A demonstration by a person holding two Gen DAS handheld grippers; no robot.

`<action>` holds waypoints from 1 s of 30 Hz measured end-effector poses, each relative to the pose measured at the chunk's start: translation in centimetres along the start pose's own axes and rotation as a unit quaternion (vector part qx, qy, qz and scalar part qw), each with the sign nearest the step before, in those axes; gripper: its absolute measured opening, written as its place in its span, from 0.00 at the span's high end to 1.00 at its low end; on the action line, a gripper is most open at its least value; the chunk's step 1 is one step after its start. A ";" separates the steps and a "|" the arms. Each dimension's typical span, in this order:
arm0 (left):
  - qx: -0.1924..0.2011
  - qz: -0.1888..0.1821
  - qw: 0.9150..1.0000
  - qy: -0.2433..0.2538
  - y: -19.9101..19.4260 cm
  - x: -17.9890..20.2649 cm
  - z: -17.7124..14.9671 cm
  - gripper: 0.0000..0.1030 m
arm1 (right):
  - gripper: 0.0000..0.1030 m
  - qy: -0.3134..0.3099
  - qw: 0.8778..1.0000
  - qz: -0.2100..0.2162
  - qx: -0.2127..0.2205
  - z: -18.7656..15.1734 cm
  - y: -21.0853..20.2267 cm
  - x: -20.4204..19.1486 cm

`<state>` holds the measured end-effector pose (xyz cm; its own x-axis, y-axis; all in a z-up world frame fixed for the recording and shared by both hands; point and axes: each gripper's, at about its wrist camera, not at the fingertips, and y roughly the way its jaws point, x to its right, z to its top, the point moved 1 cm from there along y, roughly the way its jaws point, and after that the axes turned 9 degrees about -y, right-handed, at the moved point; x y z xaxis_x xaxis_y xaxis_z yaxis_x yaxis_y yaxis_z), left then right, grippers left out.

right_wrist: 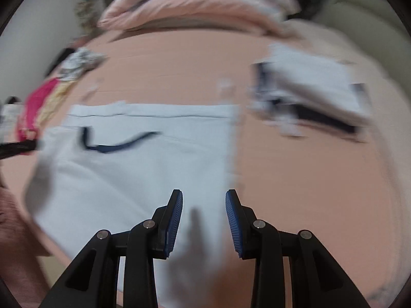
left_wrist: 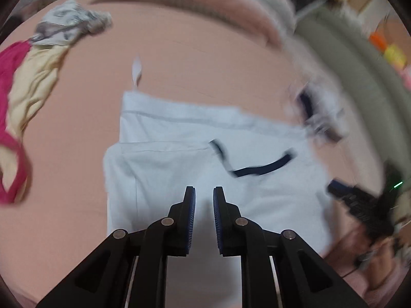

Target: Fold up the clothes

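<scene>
A pale blue garment (left_wrist: 185, 159) with a dark navy collar band (left_wrist: 259, 170) lies partly folded on the pink bed sheet (left_wrist: 84, 133). It also shows in the right wrist view (right_wrist: 143, 169). My left gripper (left_wrist: 204, 192) is open and empty above the garment's near part. My right gripper (right_wrist: 204, 196) is open and empty above the garment's right edge. The right gripper also shows, blurred, at the right of the left wrist view (left_wrist: 359, 205). The left gripper's tip (right_wrist: 15, 148) shows at the left edge of the right wrist view.
A folded pale garment with dark trim (right_wrist: 316, 89) lies to the right. Crumpled pink (left_wrist: 10, 82), cream (left_wrist: 33, 82) and grey patterned (left_wrist: 69, 23) clothes lie at the left. A pink striped duvet (right_wrist: 195, 2) lies at the back. An olive headboard (left_wrist: 359, 77) stands at the right.
</scene>
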<state>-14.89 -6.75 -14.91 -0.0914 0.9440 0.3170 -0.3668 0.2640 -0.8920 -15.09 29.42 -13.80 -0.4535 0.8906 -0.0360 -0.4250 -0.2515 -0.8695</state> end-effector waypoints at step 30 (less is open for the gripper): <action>0.065 0.007 0.995 0.077 -0.3 -1.1 8.4 0.95 | 0.94 0.021 0.999 0.037 0.010 10.3 7.1 3.8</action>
<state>-22.50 -9.48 -12.30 0.0425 0.9691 0.2428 -0.4833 0.2327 -0.8440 -27.90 27.17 -15.01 -0.4505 0.8845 -0.1213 -0.4066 -0.3243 -0.8541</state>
